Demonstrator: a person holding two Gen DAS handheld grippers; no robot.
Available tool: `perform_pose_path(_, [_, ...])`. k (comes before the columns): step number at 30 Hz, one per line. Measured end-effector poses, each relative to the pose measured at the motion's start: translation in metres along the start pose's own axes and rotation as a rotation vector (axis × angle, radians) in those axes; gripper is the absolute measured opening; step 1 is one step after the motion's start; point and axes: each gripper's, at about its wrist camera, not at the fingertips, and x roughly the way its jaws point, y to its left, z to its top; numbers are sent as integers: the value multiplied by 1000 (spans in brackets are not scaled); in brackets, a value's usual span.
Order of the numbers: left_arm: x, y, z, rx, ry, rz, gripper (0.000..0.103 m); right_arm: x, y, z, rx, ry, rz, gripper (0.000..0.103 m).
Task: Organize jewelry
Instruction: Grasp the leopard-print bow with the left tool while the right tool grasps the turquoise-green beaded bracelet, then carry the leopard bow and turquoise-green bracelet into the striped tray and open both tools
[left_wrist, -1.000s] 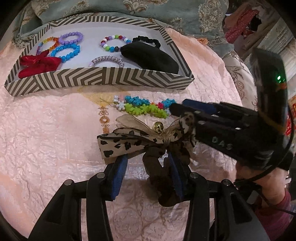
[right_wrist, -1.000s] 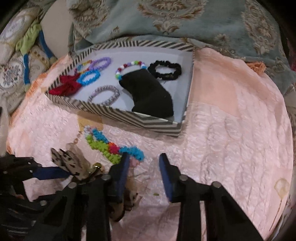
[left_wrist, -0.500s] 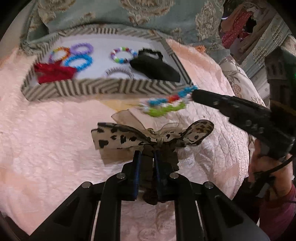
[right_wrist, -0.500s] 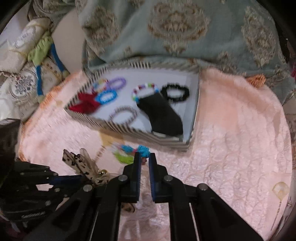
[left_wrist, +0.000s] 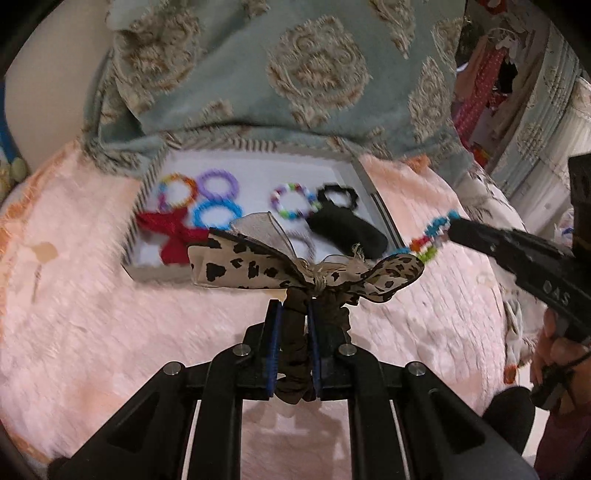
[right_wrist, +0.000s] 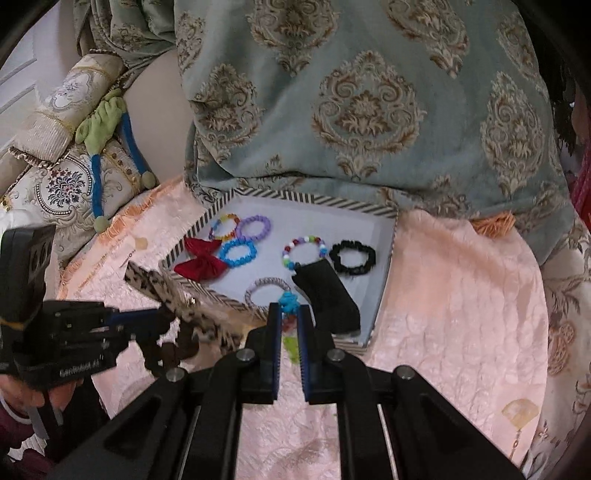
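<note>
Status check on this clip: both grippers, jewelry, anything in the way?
Left gripper shut on leopard bow scrunchie. Right gripper shut on beaded bracelet. Both lifted short of striped tray; black pouch occupies tray's near right.

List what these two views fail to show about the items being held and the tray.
- Multicolour bead bracelet in the right gripper: right wrist view, mostly hidden between the fingers; left wrist view, motion-blurred.
- Grey bracelet in the striped tray: left wrist view, covered by the leopard-print bow scrunchie held in the left gripper.
- Tray's near wall: right wrist view, partly behind both grippers.
- Black pouch: contents not visible.
</note>
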Motion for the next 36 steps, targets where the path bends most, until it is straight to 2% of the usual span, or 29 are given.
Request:
perform_pose_path(9, [10, 22, 38, -7, -35, 67, 0, 16, 6, 23, -13, -10, 15, 8])
perform_pose_path(14, [19, 31, 54, -16, -43, 80, 0, 33, 6, 39, -13, -8, 18, 8])
perform_pose_path(27, [53, 50, 77, -66, -4, 53, 0, 80, -1, 76, -34, 20, -11, 8])
perform_pose_path(36, [83, 46, 95, -98, 17, 20, 0, 112, -11, 105, -37, 23, -47, 8])
